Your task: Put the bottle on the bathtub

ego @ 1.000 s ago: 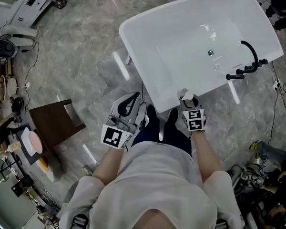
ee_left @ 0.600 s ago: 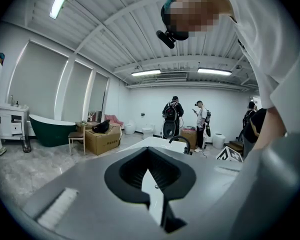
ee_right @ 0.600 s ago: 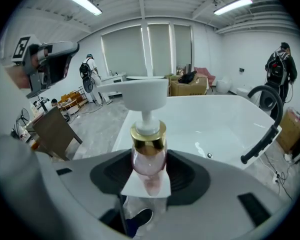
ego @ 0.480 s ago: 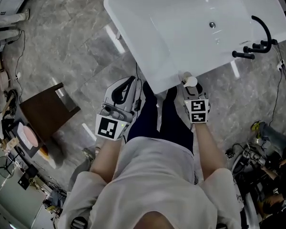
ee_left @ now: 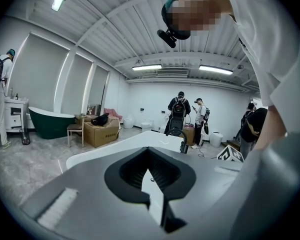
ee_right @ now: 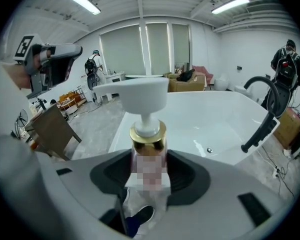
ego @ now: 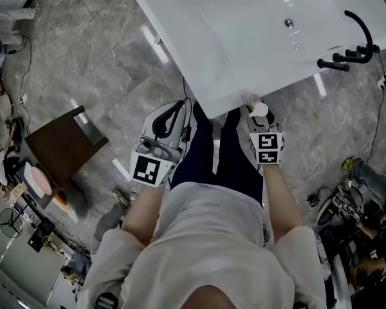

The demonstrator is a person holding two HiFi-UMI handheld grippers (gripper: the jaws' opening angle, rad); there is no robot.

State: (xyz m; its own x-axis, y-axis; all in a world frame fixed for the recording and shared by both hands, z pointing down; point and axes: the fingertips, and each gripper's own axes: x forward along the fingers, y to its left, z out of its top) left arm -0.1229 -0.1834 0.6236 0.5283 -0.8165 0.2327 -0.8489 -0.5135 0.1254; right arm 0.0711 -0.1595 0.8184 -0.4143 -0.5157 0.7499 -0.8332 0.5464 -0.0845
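Observation:
A clear pump bottle (ee_right: 148, 156) with a gold collar and a white pump head (ego: 258, 109) stands upright in my right gripper (ego: 260, 117) (ee_right: 148, 184), which is shut on its body. It hangs just off the near rim of the white bathtub (ego: 209, 76) (ee_right: 190, 116), over the grey floor. My left gripper (ego: 172, 112) (ee_left: 155, 204) is held beside the same rim to the left, its jaws together with nothing between them. In the left gripper view the tub's rim (ee_left: 115, 149) shows beyond the jaws.
A black faucet (ego: 354, 40) (ee_right: 262, 114) stands on the tub's right end, with the drain (ego: 288, 23) in the basin. A brown wooden chair (ego: 64, 150) sits left on the marble floor. Cables and clutter line the left and right edges. Several people (ee_left: 180, 111) stand far off.
The tub has slid up and left in the head view. Both grippers have kept their places by its near rim. The right one has stayed shut on the bottle.

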